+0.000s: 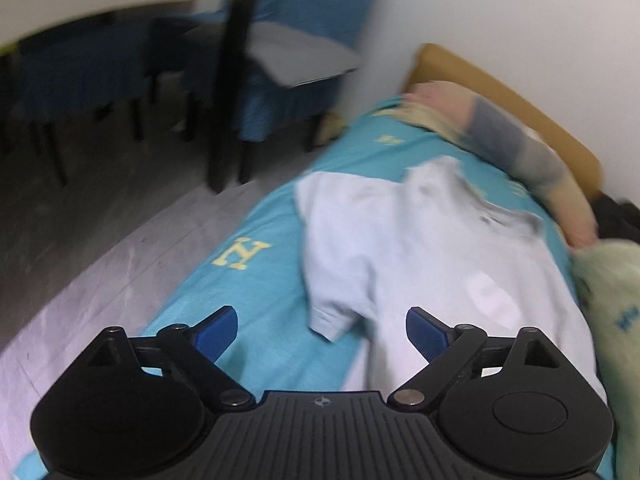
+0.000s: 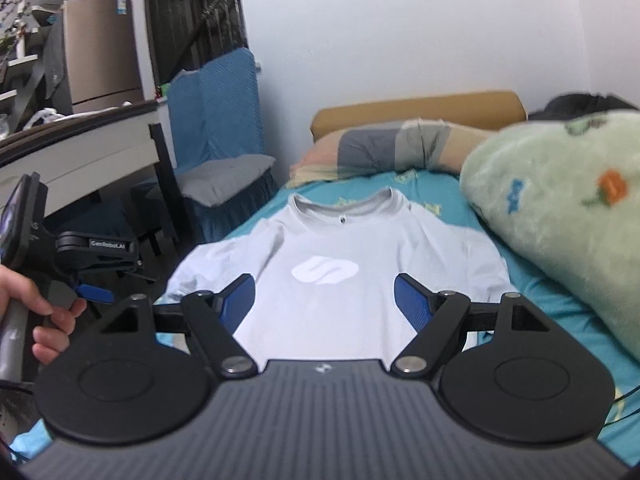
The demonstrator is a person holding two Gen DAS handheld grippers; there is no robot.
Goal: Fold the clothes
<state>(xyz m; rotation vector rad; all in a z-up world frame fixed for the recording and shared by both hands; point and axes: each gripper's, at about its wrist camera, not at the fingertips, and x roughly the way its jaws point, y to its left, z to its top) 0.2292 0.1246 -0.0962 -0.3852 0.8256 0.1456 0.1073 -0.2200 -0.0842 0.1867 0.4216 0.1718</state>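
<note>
- Your right tool (image 2: 324,296) hangs over the lower half of the pale grey T-shirt (image 2: 332,280), its blue fingers spread wide with nothing between them.
- Your left tool (image 1: 322,330) is just as wide apart and empty, poised off the T-shirt's left sleeve (image 1: 332,316); seen from the right wrist, it sits to the left of the shirt in your left hand (image 2: 44,312).
- The T-shirt lies face up and nearly flat on the teal bed sheet (image 1: 256,280), collar toward the headboard, white logo in the middle of the chest.
- Risk: the green plush blanket (image 2: 560,216) crowds the T-shirt's right side, so I judge a sleeve fold there could snag it or drag it along.
- Risk: the sheet under the T-shirt is loose cloth; pinch too deep and you may lift both layers.
- Risk: the left wrist view is blurred, so your aim at the sleeve hem is uncertain.
- Beyond the T-shirt's collar lie a striped pillow (image 2: 400,148) and a tan headboard (image 2: 420,110) against a white wall.
- Left of the T-shirt, off the bed, stand a blue-covered chair (image 2: 216,128) and a white surface (image 2: 80,160).
</note>
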